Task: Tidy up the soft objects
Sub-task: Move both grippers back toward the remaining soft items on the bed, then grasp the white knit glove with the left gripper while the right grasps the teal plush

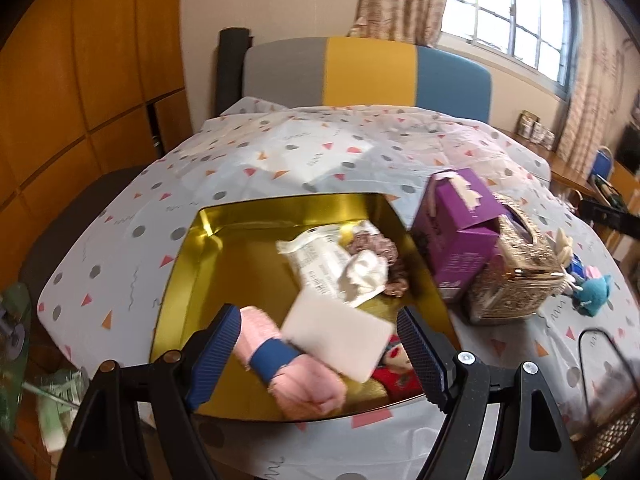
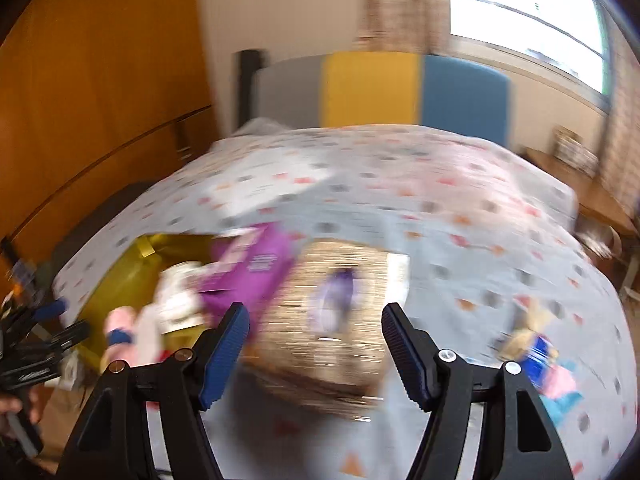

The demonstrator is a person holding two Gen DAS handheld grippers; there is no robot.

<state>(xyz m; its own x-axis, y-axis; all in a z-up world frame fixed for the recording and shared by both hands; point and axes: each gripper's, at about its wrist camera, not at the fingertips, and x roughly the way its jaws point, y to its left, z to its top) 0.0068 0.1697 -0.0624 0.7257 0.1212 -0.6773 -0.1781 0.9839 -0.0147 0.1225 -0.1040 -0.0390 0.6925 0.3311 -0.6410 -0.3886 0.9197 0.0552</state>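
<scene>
Fingers of the left gripper [image 1: 320, 350] are standing wide apart above the near end of the gold tray [image 1: 188, 280], with nothing pressed between the pads; below them a pink rolled cloth with a blue band [image 1: 288, 364] is lying in the tray, just beside a white flat pad [image 1: 336, 336] and a red plush toy [image 1: 396, 372]; farther in, a printed white packet [image 1: 320, 264] and a brown fuzzy item [image 1: 380, 248] are resting near the tray's right wall. Fingers of the right gripper [image 2: 316, 354] are also spread wide and gripping nothing, hanging over a glittery gold box [image 2: 320, 320]; that view is blurring heavily. A purple carton [image 1: 456, 224] is leaning between the tray and the gold box; to the right, small plush toys in blue, pink and teal [image 1: 588, 284] are lying on the patterned bed cover [image 1: 320, 148]. Beyond the bed, a headboard of 3 colours [image 1: 368, 68] is standing under a curtained window [image 1: 512, 12].
</scene>
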